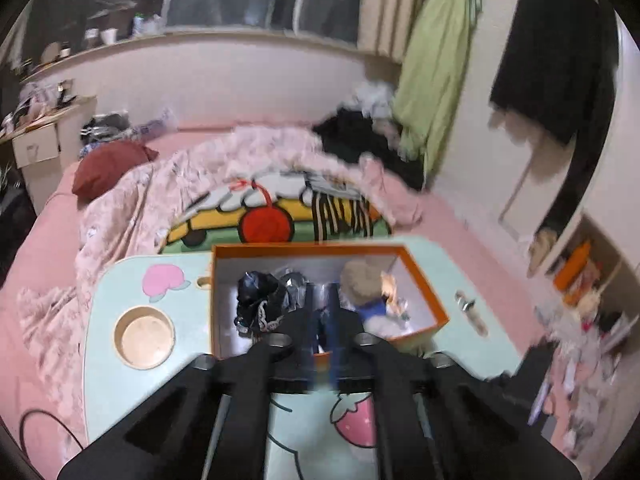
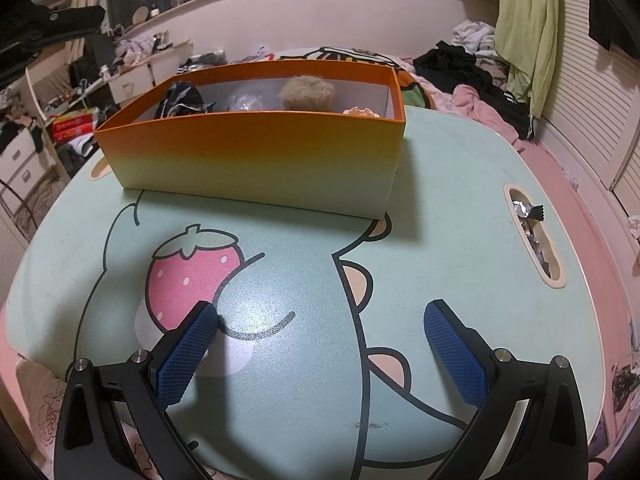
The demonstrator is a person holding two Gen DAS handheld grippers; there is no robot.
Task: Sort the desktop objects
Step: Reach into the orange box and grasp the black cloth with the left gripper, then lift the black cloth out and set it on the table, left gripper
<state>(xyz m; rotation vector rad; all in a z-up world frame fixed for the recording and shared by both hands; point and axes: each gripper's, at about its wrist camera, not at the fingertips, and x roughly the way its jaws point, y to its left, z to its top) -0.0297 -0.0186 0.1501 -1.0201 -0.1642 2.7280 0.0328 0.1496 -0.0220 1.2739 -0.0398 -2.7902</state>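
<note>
An orange box point(image 1: 424, 280) stands on the mint-green lap table point(image 1: 168, 364). Inside lie a black lacy fabric piece point(image 1: 256, 296), a clear crinkled item point(image 1: 294, 282), a plush doll point(image 1: 364, 284) with beige hair and blue clothes, and a small orange figure point(image 1: 394, 286). My left gripper point(image 1: 324, 312) is shut, its fingers reaching over the box's near wall; motion blur hides whether anything thin sits between them. In the right wrist view the same box point(image 2: 256, 160) is ahead. My right gripper point(image 2: 326, 354) hangs wide open over the strawberry print point(image 2: 188, 272), with nothing between its blue pads point(image 2: 456, 356).
The table has a round cup recess point(image 1: 144, 336) on the left and a slot point(image 2: 532, 232) holding foil wrappers on the right. It rests on a bed with a pink quilt point(image 1: 132, 208). Clothes point(image 2: 472, 68) are piled at the far right, and cluttered shelves point(image 2: 80, 92) stand on the left.
</note>
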